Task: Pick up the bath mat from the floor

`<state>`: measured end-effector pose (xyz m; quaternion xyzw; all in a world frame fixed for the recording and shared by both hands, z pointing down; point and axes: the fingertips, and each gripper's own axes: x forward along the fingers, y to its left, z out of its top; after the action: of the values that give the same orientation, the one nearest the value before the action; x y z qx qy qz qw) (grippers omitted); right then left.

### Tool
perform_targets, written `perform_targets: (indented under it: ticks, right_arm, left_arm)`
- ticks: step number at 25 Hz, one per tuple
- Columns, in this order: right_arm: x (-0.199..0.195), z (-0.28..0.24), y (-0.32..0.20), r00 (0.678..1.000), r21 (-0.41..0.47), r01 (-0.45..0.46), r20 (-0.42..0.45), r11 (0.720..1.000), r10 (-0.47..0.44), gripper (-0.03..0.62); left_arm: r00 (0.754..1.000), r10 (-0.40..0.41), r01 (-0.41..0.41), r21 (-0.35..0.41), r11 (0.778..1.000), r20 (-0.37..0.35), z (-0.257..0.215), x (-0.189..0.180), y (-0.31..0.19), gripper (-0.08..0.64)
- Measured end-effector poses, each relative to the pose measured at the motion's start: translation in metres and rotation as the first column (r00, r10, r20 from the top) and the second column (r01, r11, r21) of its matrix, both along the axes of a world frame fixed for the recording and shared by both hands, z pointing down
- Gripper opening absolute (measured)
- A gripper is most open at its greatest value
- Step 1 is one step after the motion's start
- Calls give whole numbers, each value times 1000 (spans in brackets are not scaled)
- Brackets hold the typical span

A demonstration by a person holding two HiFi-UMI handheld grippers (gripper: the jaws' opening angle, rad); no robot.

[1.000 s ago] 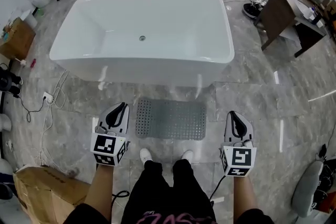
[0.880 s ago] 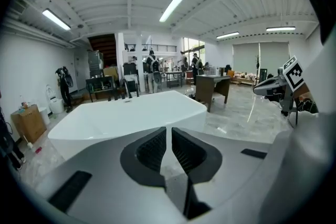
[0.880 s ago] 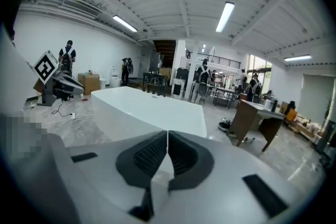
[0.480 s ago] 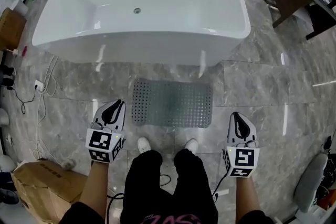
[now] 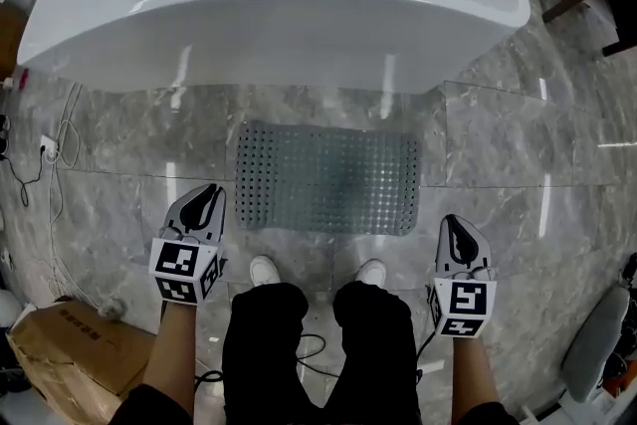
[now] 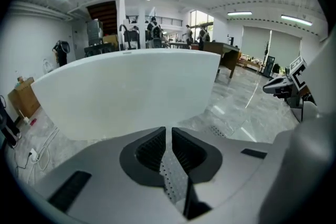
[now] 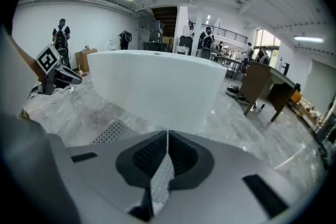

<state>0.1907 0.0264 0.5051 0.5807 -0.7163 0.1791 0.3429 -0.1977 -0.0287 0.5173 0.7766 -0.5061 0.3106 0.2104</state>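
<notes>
A grey perforated bath mat [image 5: 326,179] lies flat on the marble floor in front of a white bathtub [image 5: 279,10]. My left gripper [image 5: 206,197] hovers shut just off the mat's near left corner, nothing between its jaws. My right gripper [image 5: 454,229] is shut and empty too, off the mat's near right corner. In the left gripper view a strip of the mat [image 6: 219,130] shows past the shut left gripper [image 6: 168,134]. The right gripper view shows the mat [image 7: 110,132] at left of the shut right gripper [image 7: 167,136]. Both face the tub wall [image 7: 157,86].
The person's white shoes [image 5: 264,270] stand just behind the mat's near edge. A cardboard box [image 5: 70,345] sits at the lower left. Cables and a power strip [image 5: 45,149] lie on the floor at left. A wooden desk [image 7: 265,84] stands to the right of the tub.
The head camera has tipped further down and moved closer, so the tub and mat have grown and slid up the frame. Both grippers stay shut at the mat's near corners.
</notes>
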Motion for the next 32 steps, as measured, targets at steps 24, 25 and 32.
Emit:
perform_targets:
  ticks: [24,25,32]
  right_arm:
    - [38,370,8,996,-178,-85,8,980,88,155]
    - [41,381,8,996,-185,-92,4,978,94,155]
    - [69,446,15,988,-275,-150,-14,950,152,209]
  left_arm:
    - [999,-2,12,-190,982,52,372,-46,5,146]
    - [998,-11,22,-196,980,56,382,-50,6,153]
    - [993,-32,61,-263,963,111,442,-77,6,214]
